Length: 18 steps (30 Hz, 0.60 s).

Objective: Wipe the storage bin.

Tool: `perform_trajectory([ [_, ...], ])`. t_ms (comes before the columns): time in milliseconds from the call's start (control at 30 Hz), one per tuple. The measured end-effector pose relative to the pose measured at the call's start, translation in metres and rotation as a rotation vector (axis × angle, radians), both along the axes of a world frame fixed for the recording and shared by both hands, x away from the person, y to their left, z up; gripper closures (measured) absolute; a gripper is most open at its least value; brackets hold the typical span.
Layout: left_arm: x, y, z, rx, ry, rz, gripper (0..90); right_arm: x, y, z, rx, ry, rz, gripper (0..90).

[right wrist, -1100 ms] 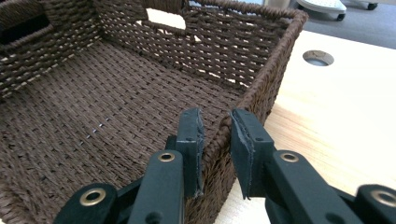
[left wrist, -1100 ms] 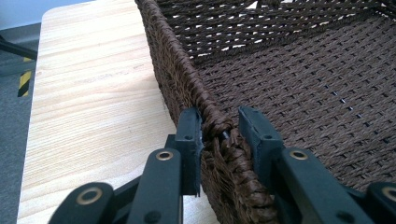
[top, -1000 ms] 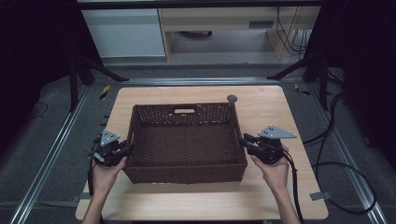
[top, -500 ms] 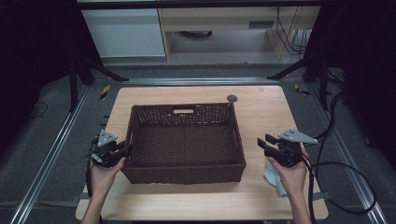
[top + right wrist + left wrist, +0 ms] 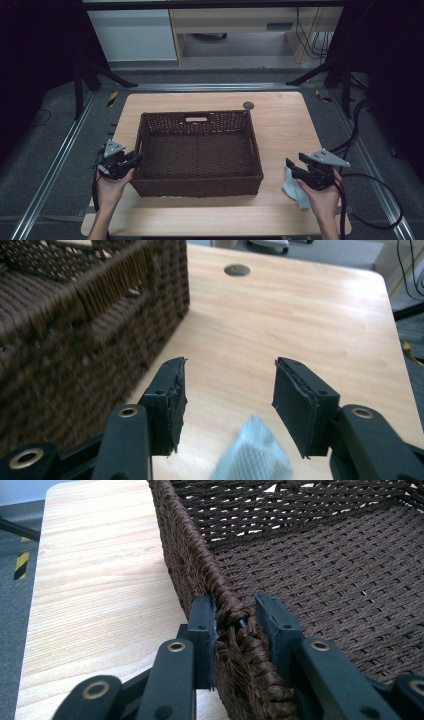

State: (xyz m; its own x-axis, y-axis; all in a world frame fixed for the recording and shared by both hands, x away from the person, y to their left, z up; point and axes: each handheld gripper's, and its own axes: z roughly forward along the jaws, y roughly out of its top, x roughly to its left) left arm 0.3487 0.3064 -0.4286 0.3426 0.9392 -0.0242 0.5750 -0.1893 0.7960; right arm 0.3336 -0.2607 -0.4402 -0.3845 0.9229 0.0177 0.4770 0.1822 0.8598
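Jaws of left gripper (image 5: 235, 625) clamp the wicker basket (image 5: 197, 150) rim; right gripper (image 5: 227, 407) jaws, just opening, stand empty above a blue cloth (image 5: 252, 452), basket placement apparently finished

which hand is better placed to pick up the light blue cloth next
Right. The right gripper hangs open right over the cloth, while the left gripper is clamped on the basket rim across the table.

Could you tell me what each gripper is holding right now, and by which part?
The left gripper clamps the basket by its side rim near a corner. The right gripper, jaws just opening, holds nothing; a blue cloth lies under it.
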Motion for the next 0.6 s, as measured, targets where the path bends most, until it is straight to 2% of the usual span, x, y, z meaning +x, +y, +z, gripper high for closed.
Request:
perform_trajectory([
  [67, 0.000, 0.000, 0.000, -0.001, 0.001, -0.001, 69.3, -0.005, -0.001, -0.007, -0.006, 0.019, -0.002, 44.8],
  [133, 0.000, 0.000, 0.000, -0.002, 0.002, 0.000, 69.2, -0.007, -0.001, -0.014, -0.032, 0.042, 0.002, 44.5],
  [267, 0.000, 0.000, 0.000, 0.000, 0.001, 0.001, 69.3, -0.007, -0.002, -0.023, -0.052, 0.063, 0.005, 43.1],
  [500, 0.000, -0.001, 0.000, 0.005, 0.001, 0.001, 69.4, -0.009, -0.008, -0.036, -0.058, 0.122, -0.004, 41.8],
  [600, 0.000, -0.001, 0.000, 0.006, 0.002, 0.001, 69.3, -0.009, -0.010, -0.041, -0.060, 0.166, -0.011, 42.8],
])
